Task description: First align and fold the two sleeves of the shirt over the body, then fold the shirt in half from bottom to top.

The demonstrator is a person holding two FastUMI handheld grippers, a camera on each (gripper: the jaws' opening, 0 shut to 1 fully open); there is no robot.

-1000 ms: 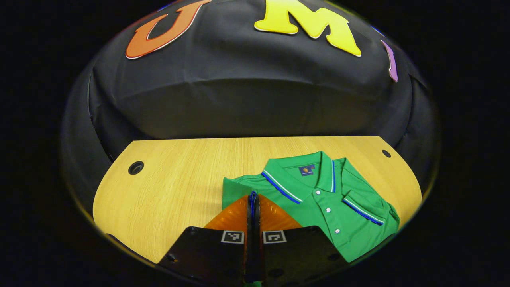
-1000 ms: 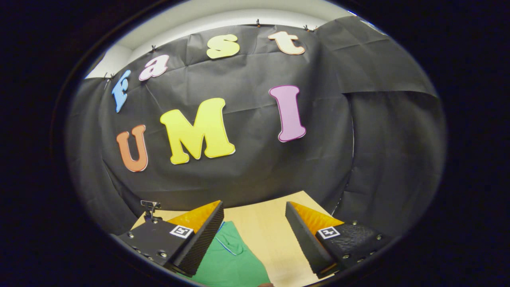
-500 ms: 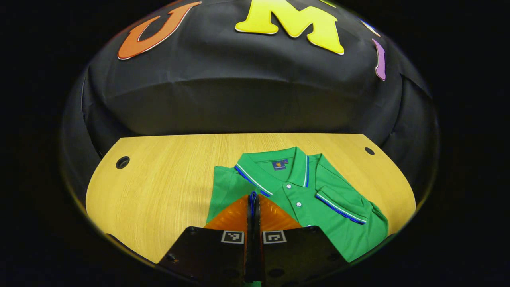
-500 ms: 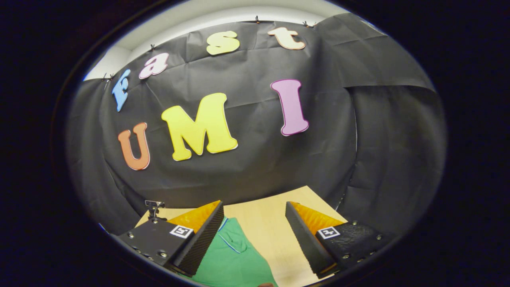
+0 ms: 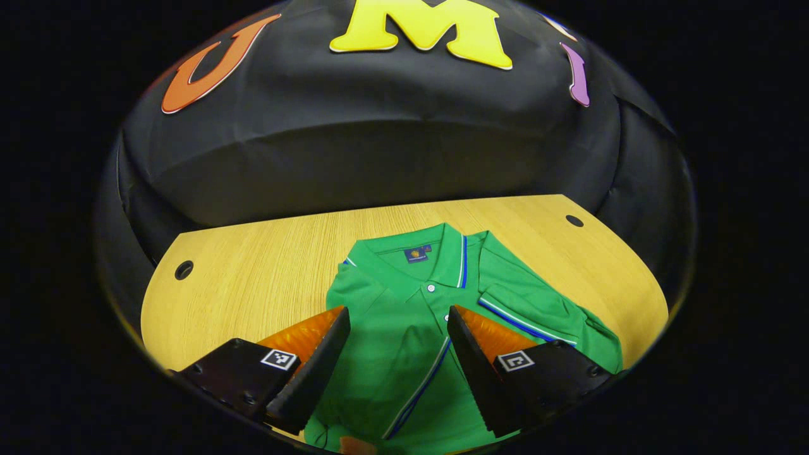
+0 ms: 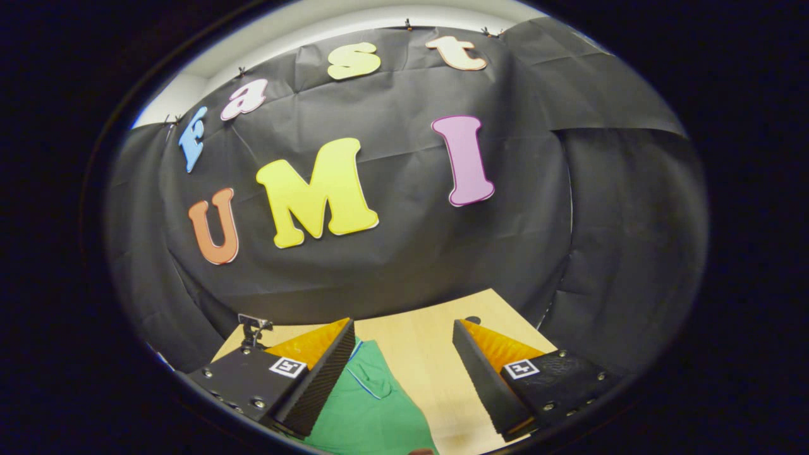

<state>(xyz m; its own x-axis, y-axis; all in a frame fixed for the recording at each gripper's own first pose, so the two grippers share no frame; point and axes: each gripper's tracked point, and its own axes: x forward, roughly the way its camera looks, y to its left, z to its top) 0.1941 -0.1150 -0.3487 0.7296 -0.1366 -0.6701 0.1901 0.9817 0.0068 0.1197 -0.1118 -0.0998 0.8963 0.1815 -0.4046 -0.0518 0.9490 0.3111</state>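
A green polo shirt [image 5: 411, 316] with blue and white trim lies on the wooden table [image 5: 253, 278], collar toward the far wall. Both sleeves are folded over its body, one striped cuff [image 5: 524, 323] on the right and one [image 5: 420, 385] lying across the front between the fingers. My left gripper [image 5: 395, 335] hangs open just above the shirt's chest. My right gripper [image 6: 404, 354] is open too, raised above the table, with an edge of the shirt [image 6: 370, 404] beneath its left finger.
The table has a round cable hole near each far corner, one hole [image 5: 184, 270] at the left and another hole [image 5: 574, 220] at the right. A small clamp stand [image 6: 251, 328] sits by the table's far left in the right gripper view.
My left gripper has opened and let go of the sleeve cuff, which now lies across the shirt's front. The right gripper has barely shifted.
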